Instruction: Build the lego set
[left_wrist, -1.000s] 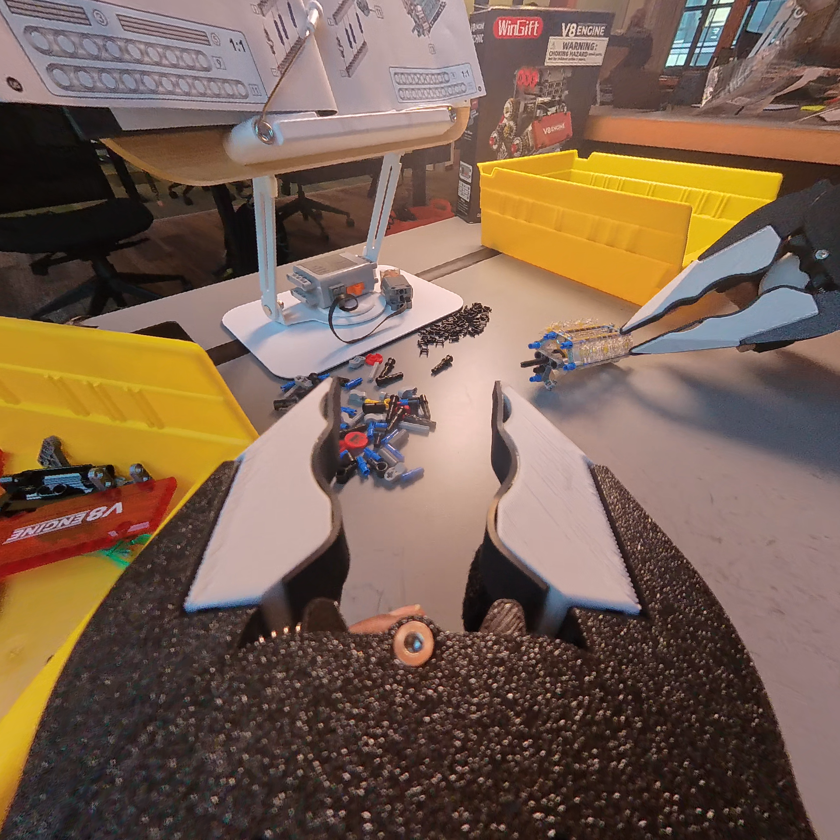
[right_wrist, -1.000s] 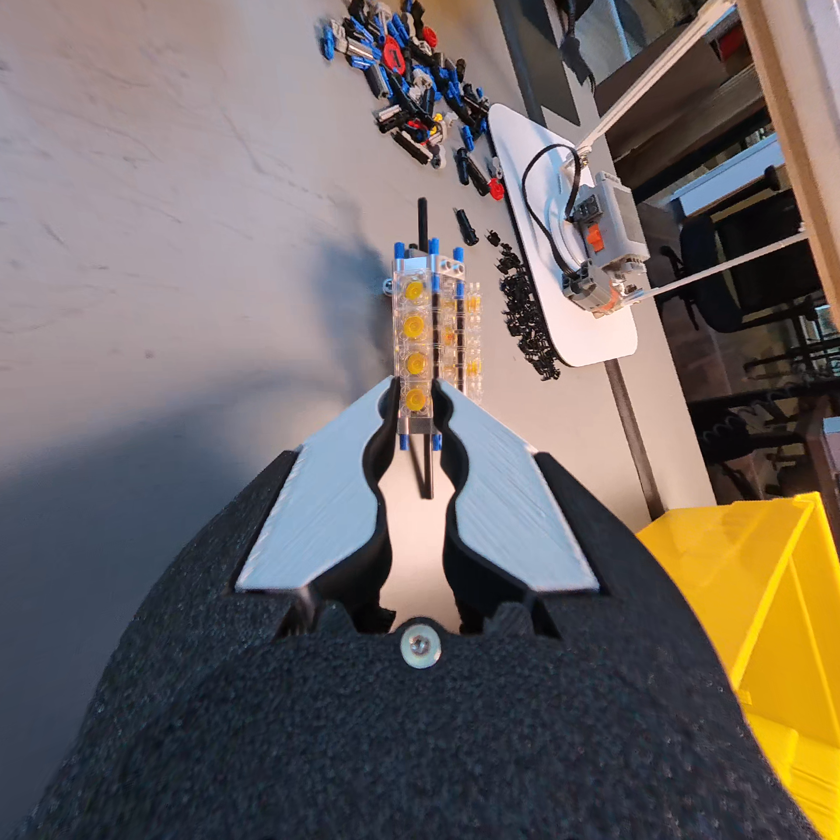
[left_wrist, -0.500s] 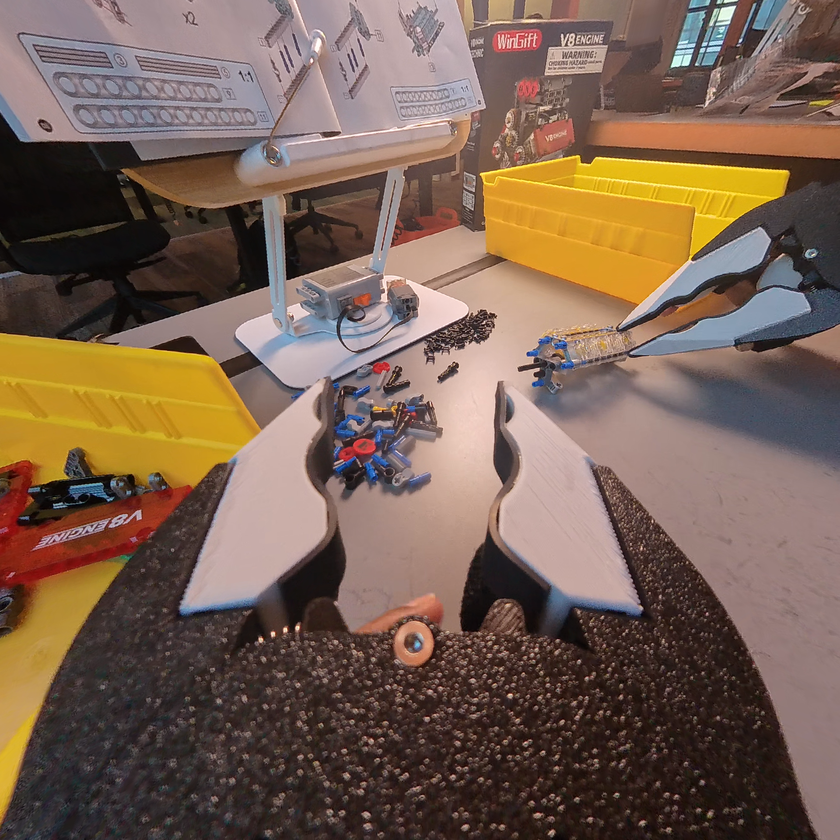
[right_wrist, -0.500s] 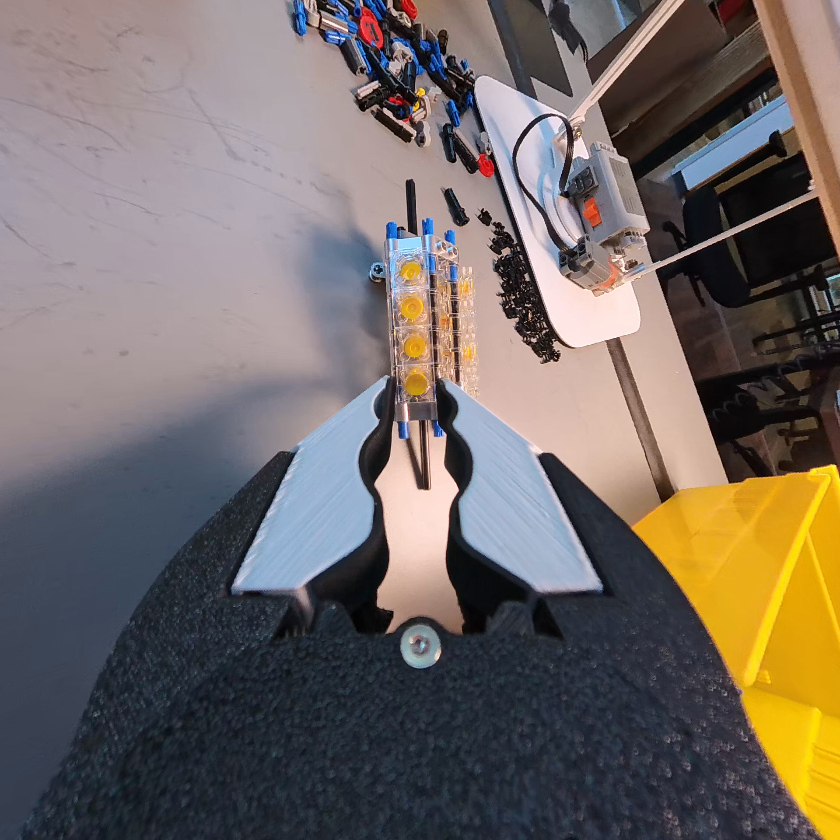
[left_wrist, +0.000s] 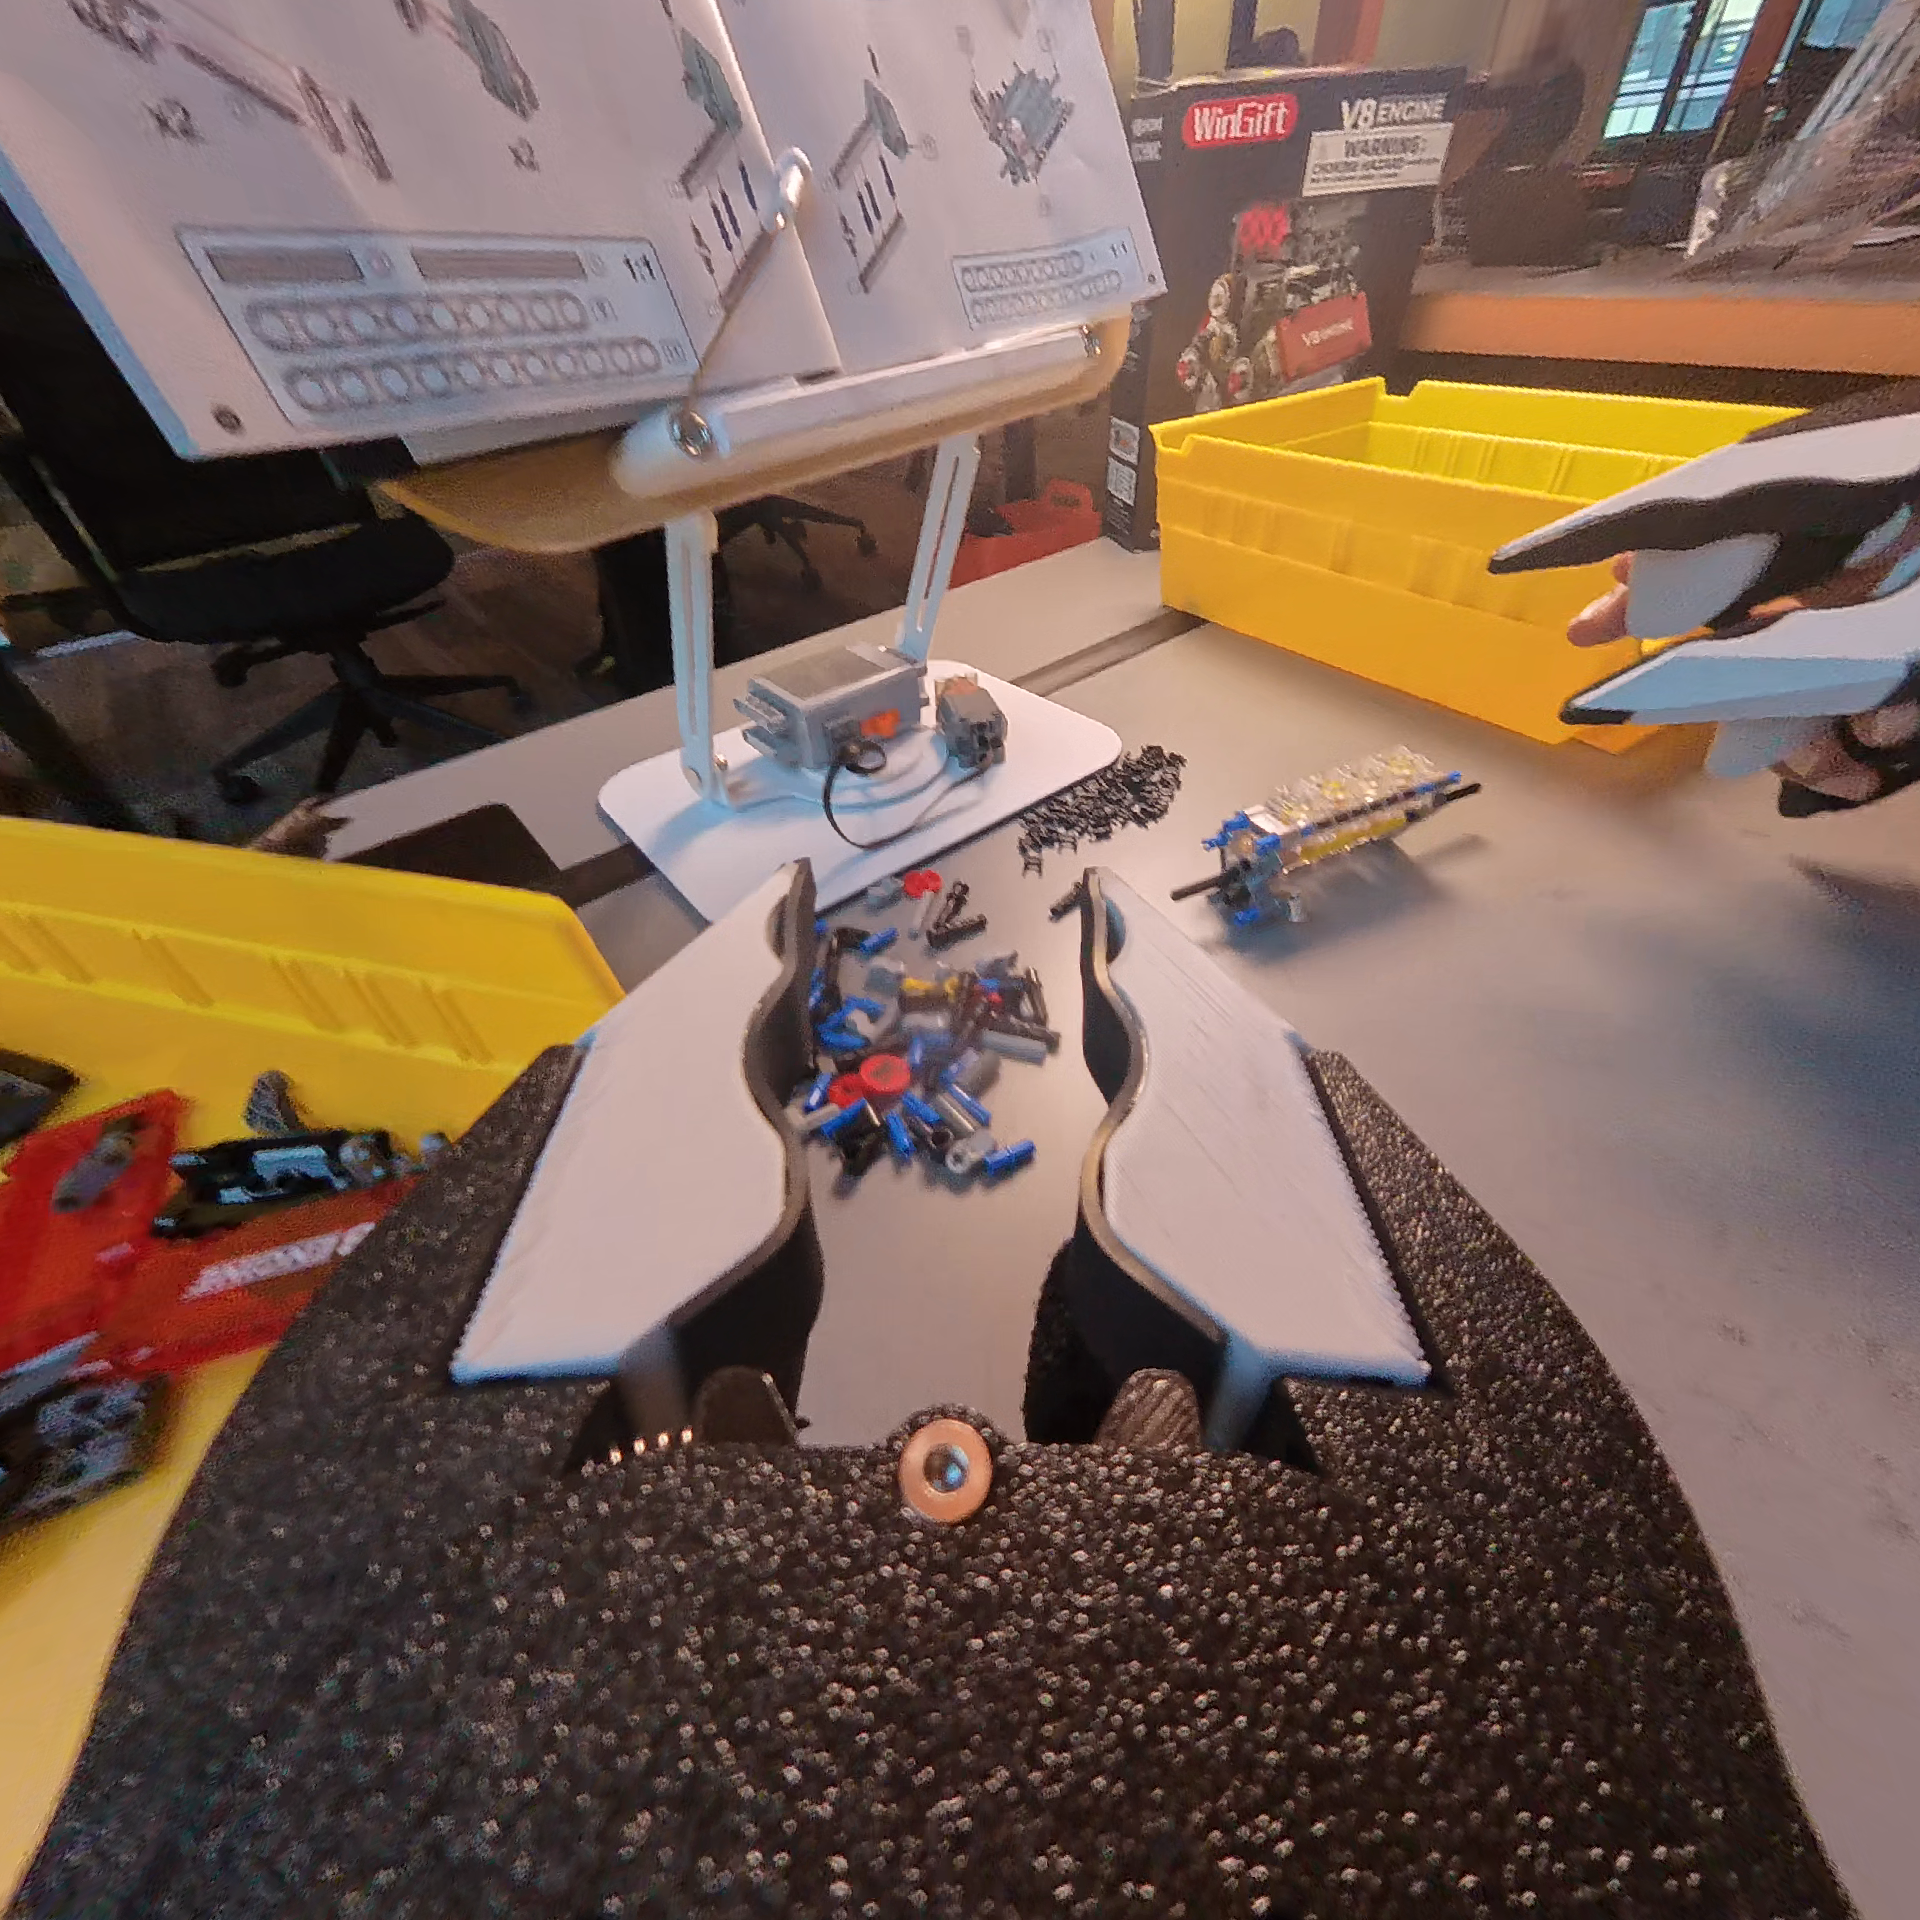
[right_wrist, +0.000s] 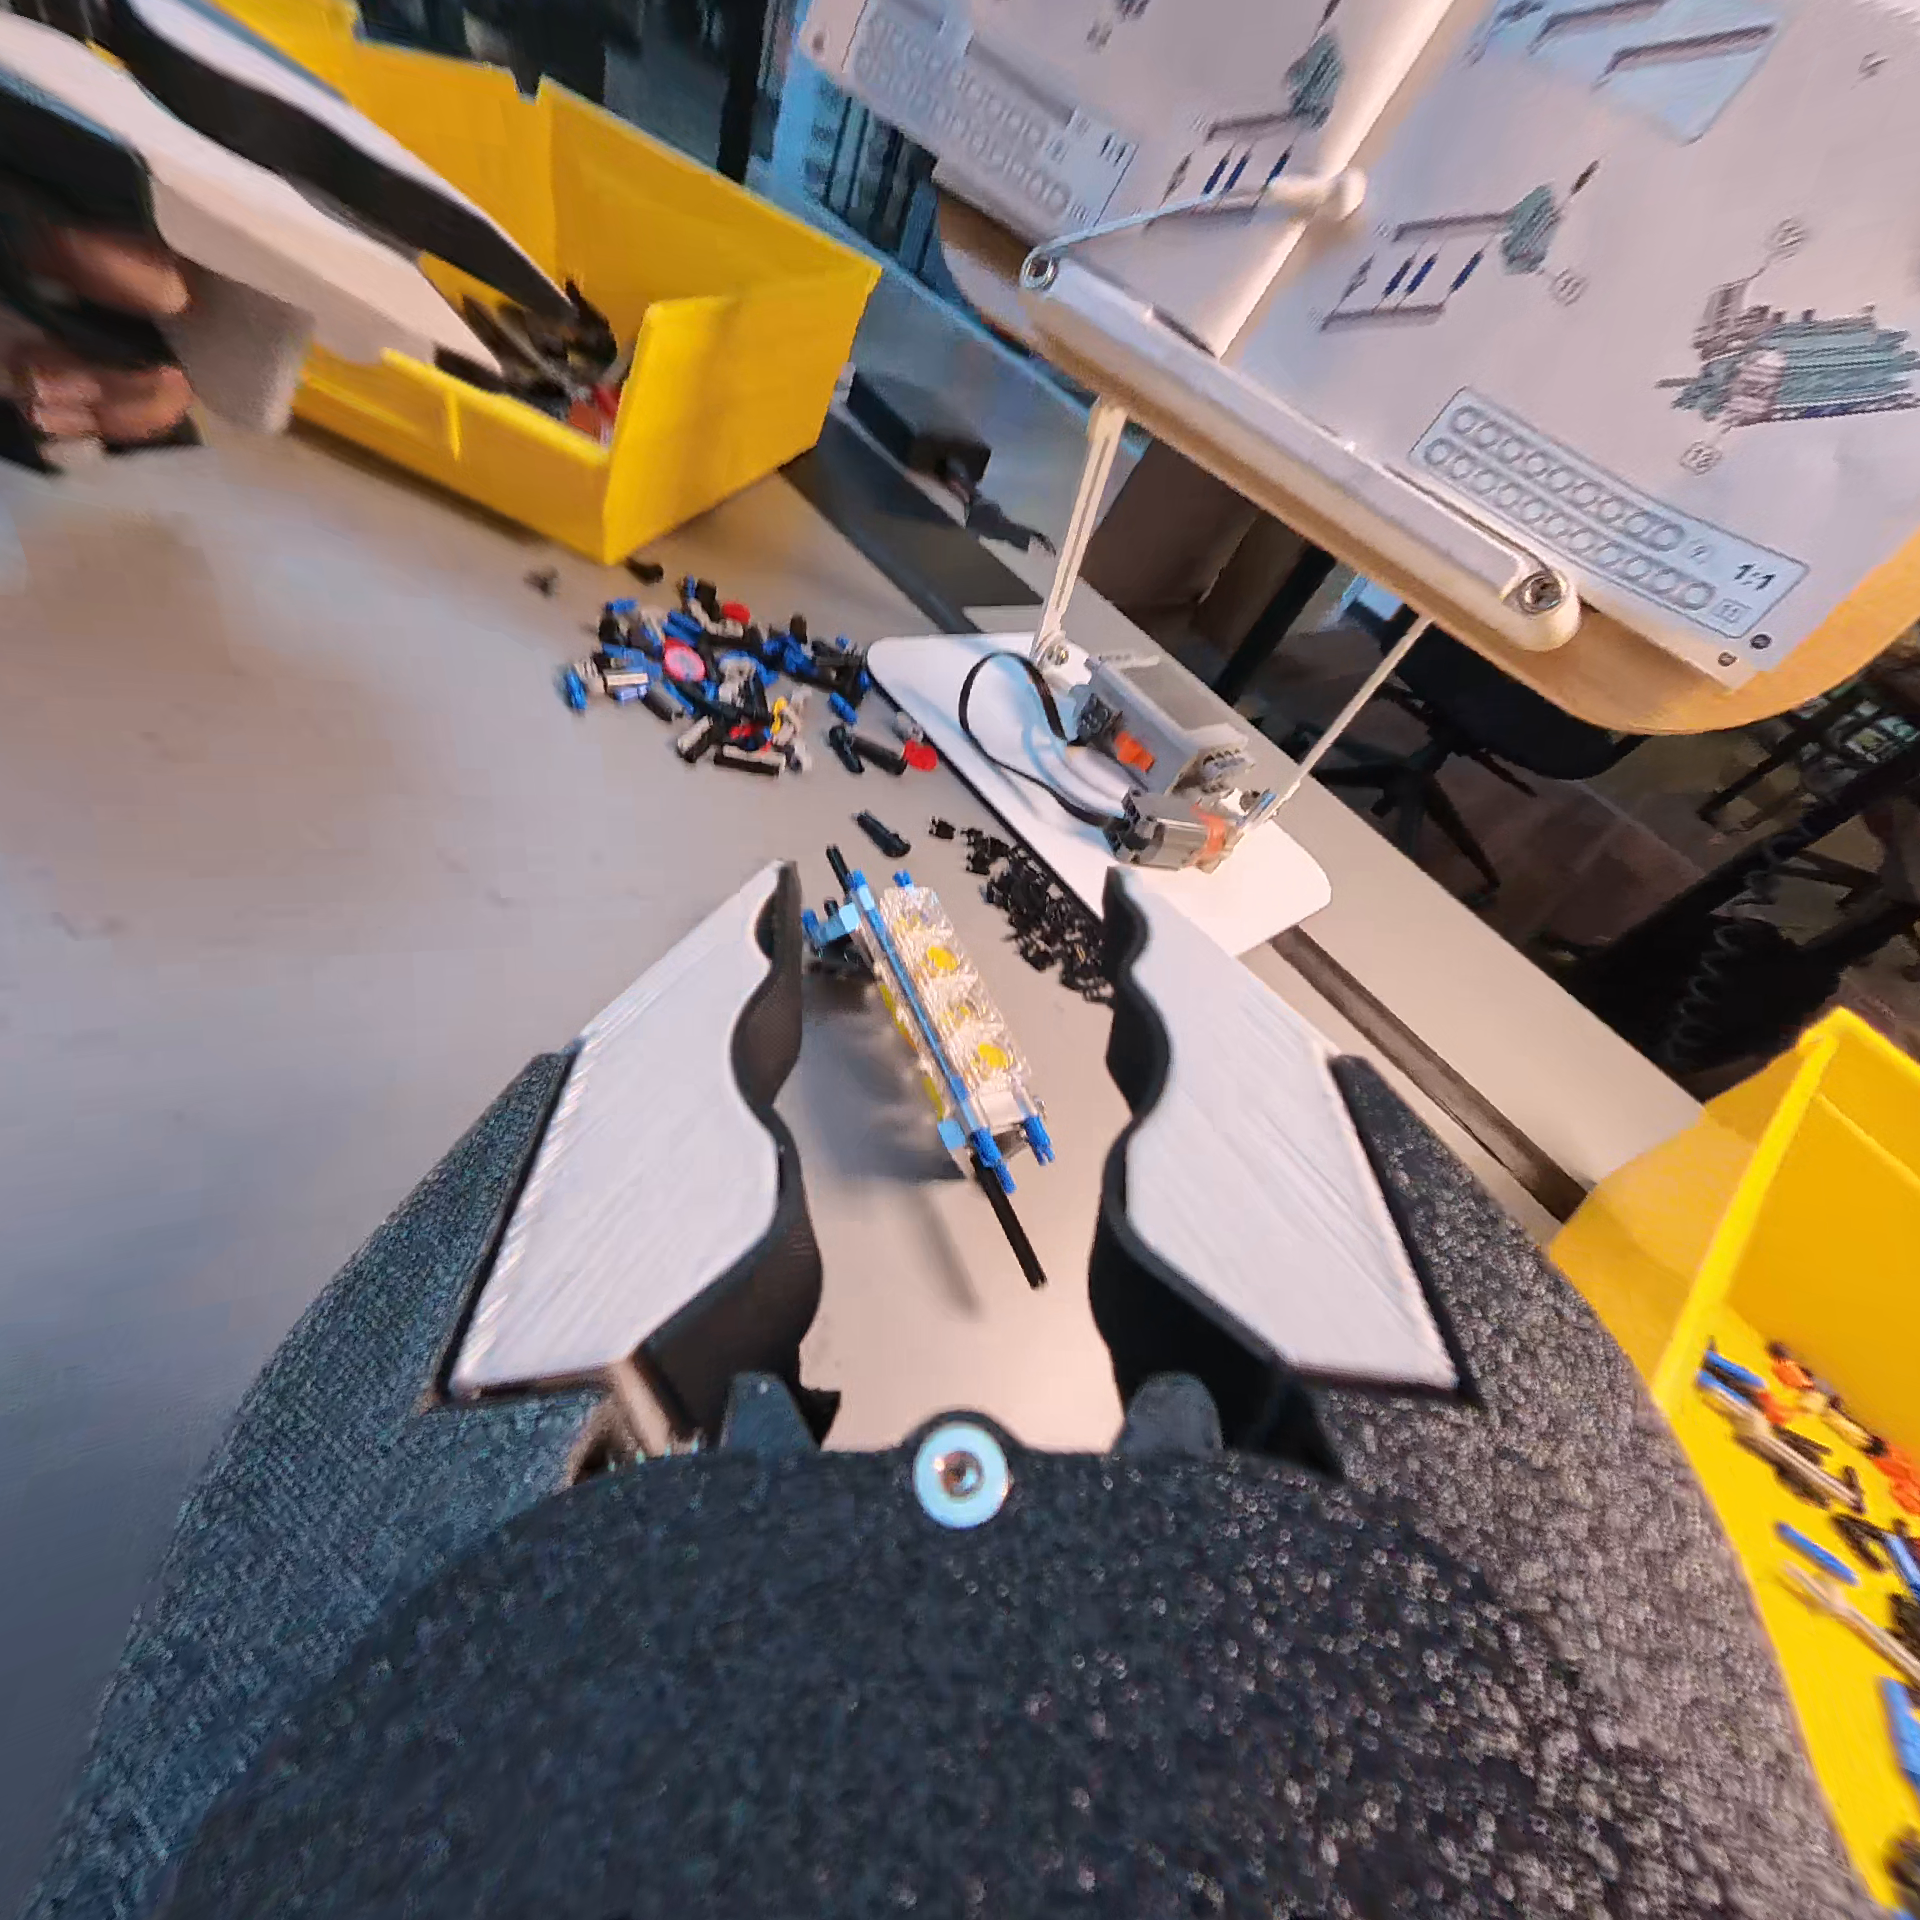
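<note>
A clear brick assembly (left_wrist: 1340, 831) with yellow studs, blue pins and a black axle lies on the grey table, free of both grippers. In the right wrist view the assembly (right_wrist: 951, 997) appears between my right gripper's (right_wrist: 948, 883) open fingers, which do not press on it. The left wrist view shows the right gripper (left_wrist: 1538, 639) raised up and to the right of the assembly, jaws apart. My left gripper (left_wrist: 940, 883) is open and empty, hovering over a pile of small blue, black and red parts (left_wrist: 914, 1049). The left gripper also shows in the right wrist view (right_wrist: 499, 332), at the top left.
A white stand base (left_wrist: 1049, 753) carries a grey battery box (left_wrist: 831, 707) and a motor, under an open instruction booklet (left_wrist: 520, 208). A heap of black pins (left_wrist: 1101, 805) lies beside the base. Yellow bins stand at the left (left_wrist: 291, 966) and back right (left_wrist: 1351, 520).
My right gripper opened and let go of the assembly, which now lies on the table, then pulled back and up. My left gripper closed a little and moved nearer the parts pile.
</note>
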